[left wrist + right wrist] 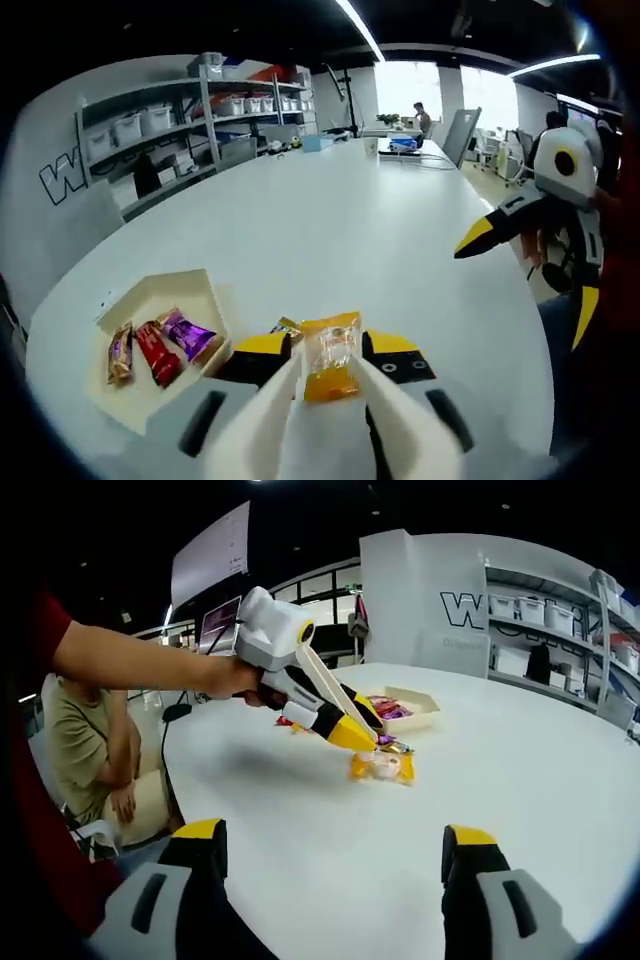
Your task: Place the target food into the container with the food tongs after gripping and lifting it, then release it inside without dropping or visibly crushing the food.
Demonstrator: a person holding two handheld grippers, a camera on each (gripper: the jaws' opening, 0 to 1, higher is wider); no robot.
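Observation:
An orange snack packet (331, 357) lies on the white table (380, 220), between the two arms of the white food tongs (275, 405). My left gripper (328, 345) is shut on the tongs, its yellow-tipped jaws pressing them from both sides. In the right gripper view the tong tips reach down at the packet (381, 767), which looks to be resting on the table. A beige tray (150, 292) to the left holds three wrapped bars. My right gripper (335, 832) stands open and holds nothing, off to the right (530, 275).
A small gold-and-purple wrapper (287, 326) lies just behind the left jaw. Shelving with bins (180, 120) runs along the far left wall. A laptop (462, 130) sits at the table's far end. A seated person (95, 750) is beside the table edge.

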